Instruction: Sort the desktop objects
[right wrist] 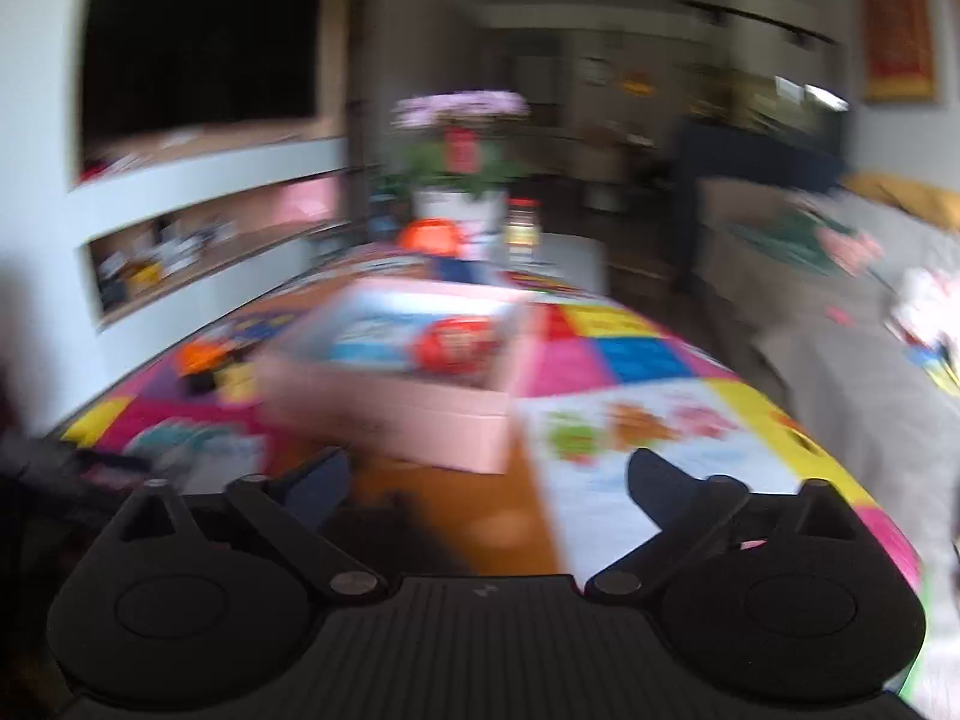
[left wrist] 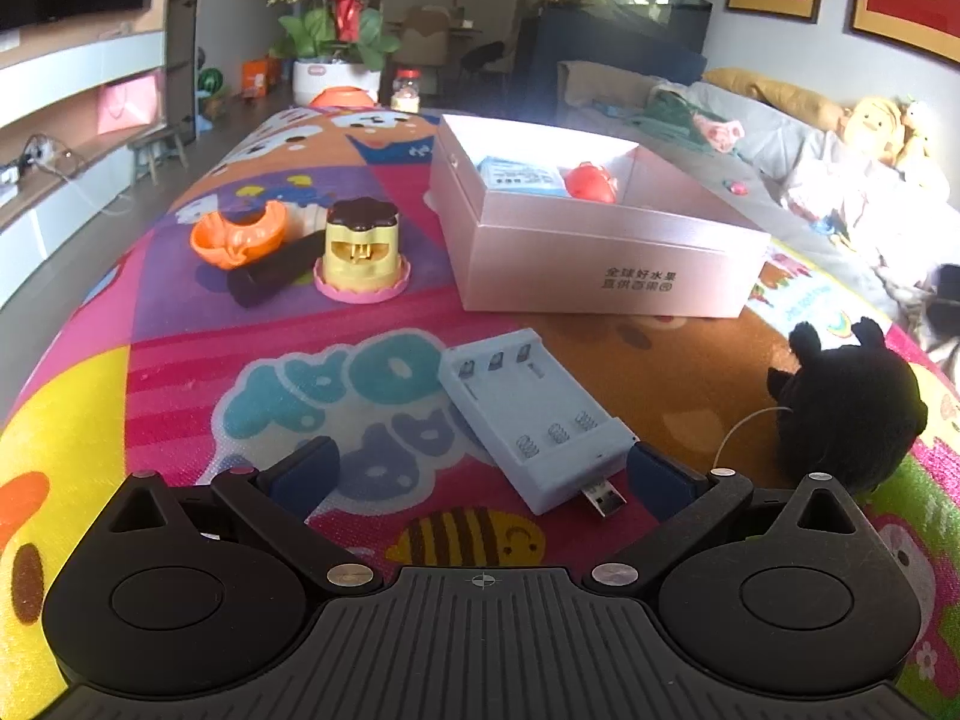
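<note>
Hand-held gripper (left wrist: 480, 474) in your left hand hovers released over the blue battery charger (left wrist: 534, 417), the pink sorting box (left wrist: 594, 264) at one o'clock. Your right hand-held gripper (right wrist: 489, 489) hangs empty, unclenched. Next: straddle the charger and clench squarely.

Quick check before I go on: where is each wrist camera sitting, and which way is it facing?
Left wrist: low over the mat, facing the battery charger, pink box and black plush; left gripper shows, open.
Right wrist: blurred, over the table, facing the pink box; right gripper shows, open, nothing between its fingers.
Shared: pink box, flower pot, patterned mat.
</note>
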Available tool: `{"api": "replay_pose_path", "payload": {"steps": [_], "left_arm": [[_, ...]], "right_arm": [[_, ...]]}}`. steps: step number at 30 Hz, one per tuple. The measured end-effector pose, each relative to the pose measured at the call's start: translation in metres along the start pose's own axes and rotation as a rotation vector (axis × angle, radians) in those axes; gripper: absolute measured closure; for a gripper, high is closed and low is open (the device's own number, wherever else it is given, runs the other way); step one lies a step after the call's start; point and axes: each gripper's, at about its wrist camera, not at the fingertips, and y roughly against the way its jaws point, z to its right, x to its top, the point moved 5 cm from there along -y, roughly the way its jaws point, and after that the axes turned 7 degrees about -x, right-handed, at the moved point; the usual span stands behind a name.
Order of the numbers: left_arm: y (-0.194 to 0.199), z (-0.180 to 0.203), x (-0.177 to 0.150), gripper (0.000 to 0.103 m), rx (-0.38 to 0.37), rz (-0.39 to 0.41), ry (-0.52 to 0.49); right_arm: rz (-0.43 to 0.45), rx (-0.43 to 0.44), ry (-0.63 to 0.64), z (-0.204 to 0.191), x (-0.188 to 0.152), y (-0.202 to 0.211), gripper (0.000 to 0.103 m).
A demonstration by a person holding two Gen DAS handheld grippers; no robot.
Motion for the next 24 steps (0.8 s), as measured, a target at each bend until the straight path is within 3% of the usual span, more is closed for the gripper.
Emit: {"api": "replay_pose_path", "payload": {"steps": [2,5,12,14,18,21,24], "left_arm": [[0.0,0.0,0.0,0.0,0.001,0.001,0.001],[0.0,0.0,0.0,0.0,-0.001,0.002,0.002],[0.002,-0.001,0.0,0.0,-0.006,0.005,0.009],[0.001,-0.001,0.0,0.0,-0.007,0.006,0.01],[0.001,-0.001,0.0,0.0,-0.006,0.005,0.008],[0.001,-0.001,0.001,0.0,-0.004,0.003,0.006],[-0.002,0.003,0.001,0.0,0.013,-0.016,-0.024]], "right_arm": [[-0.003,0.071,0.116,-0.035,-0.005,-0.006,0.012],[-0.027,0.068,0.236,-0.056,-0.018,-0.014,0.011],[-0.12,0.032,0.229,-0.036,-0.044,-0.022,0.008],[-0.13,0.065,0.166,-0.032,-0.041,-0.027,0.023],[-0.185,0.121,-0.151,0.006,-0.016,-0.059,0.023],[-0.175,0.069,-0.3,0.037,-0.006,-0.083,0.017],[-0.151,-0.039,-0.332,0.056,-0.005,-0.093,0.016]]}}
